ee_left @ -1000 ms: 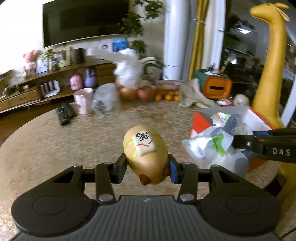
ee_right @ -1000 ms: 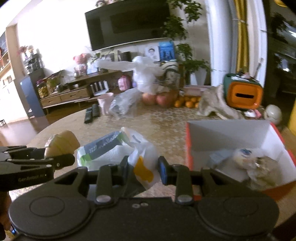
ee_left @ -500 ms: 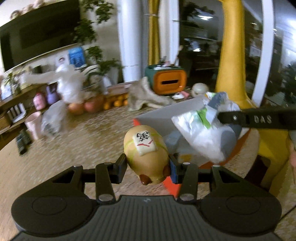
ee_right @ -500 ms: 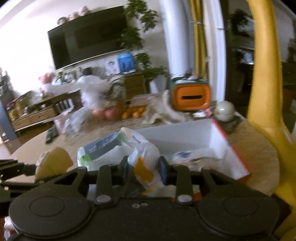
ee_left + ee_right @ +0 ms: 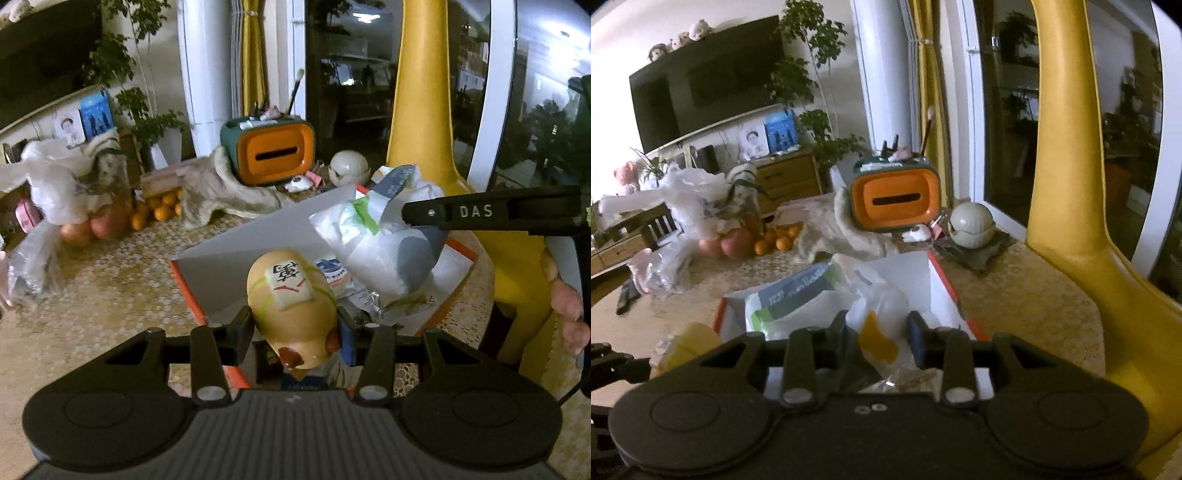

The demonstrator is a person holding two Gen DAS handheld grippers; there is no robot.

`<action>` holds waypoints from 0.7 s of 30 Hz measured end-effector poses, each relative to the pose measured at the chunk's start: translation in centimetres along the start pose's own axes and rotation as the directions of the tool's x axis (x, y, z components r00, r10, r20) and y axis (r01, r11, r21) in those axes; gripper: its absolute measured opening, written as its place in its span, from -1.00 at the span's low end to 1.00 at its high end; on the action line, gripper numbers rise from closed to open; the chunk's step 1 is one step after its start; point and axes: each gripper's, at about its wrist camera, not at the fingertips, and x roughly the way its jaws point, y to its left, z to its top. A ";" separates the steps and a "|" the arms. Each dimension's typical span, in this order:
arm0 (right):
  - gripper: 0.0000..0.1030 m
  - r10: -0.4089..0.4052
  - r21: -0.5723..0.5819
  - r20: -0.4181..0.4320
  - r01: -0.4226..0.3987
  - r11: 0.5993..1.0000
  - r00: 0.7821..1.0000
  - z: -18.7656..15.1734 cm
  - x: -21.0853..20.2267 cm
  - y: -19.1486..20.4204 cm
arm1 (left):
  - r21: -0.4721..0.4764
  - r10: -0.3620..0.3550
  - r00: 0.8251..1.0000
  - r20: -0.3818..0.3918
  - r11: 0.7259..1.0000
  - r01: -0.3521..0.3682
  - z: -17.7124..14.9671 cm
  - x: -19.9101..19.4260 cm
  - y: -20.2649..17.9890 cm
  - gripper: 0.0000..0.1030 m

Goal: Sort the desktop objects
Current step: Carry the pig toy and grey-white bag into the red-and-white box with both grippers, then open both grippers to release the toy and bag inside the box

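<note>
- Left tool [image 5: 295,334]: my jaws are clamped on both flanks of a tan pig-shaped toy [image 5: 291,306]; white tile patch with a black character on its back, brown snout pointing back at the camera.
- Toy hangs in the air over the near corner of the cardboard box [image 5: 207,273], not touching it.
- Right tool [image 5: 877,336]: pinched nearly closed on a crumpled white plastic bag [image 5: 827,299]; the bag has a grey-and-green printed band and a yellow patch sitting right between the jaws.
- Left wrist view shows the same bag [image 5: 373,243] dangling from my right tool's black finger, the one marked DAS, above the box's open top.
- Box: white inside, orange outside, open top, sits on the speckled tabletop [image 5: 110,295] near its edge. Wrappers and packets already lie in its bottom.
- My right hand [image 5: 565,299] shows at the far right edge of the left wrist view, fingers partly visible.
- Behind the box on the tabletop: an orange and green tissue box [image 5: 895,201] with pens on top, a crumpled beige cloth [image 5: 842,232] just beside it, a round pale green pot [image 5: 971,225], and apples [image 5: 727,243] touching a pile of small oranges [image 5: 779,236].
- Yellow giraffe figure [image 5: 1071,166] stands just beyond the tabletop's right edge, by the window.
</note>
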 end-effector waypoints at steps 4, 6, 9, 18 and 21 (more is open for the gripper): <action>-0.36 -0.028 0.007 -0.029 0.028 1.000 0.999 0.1 2.7 -0.5 | 0.020 -0.005 0.999 -0.044 1.000 0.006 0.5 2.7 -0.3 -0.11; -0.36 -0.049 0.003 -0.047 0.049 0.999 0.998 -0.2 4.0 -0.7 | 0.027 -0.002 0.998 -0.063 1.000 0.004 0.7 4.0 -0.3 -0.11; -0.36 -0.064 0.003 -0.079 0.064 0.998 0.995 -0.7 5.8 -1.0 | 0.018 -0.003 0.996 -0.091 1.000 0.005 1.0 5.7 -0.2 -0.11; -0.35 -0.054 -0.042 -0.100 0.050 0.998 0.993 -2.0 7.4 -0.5 | 0.029 0.000 0.987 -0.163 1.000 0.004 0.2 9.1 0.3 -0.11; -0.34 -0.056 -0.057 -0.101 0.050 0.997 0.993 -2.3 7.5 -0.2 | 0.031 0.005 0.984 -0.178 1.000 0.001 -0.3 9.8 0.3 -0.11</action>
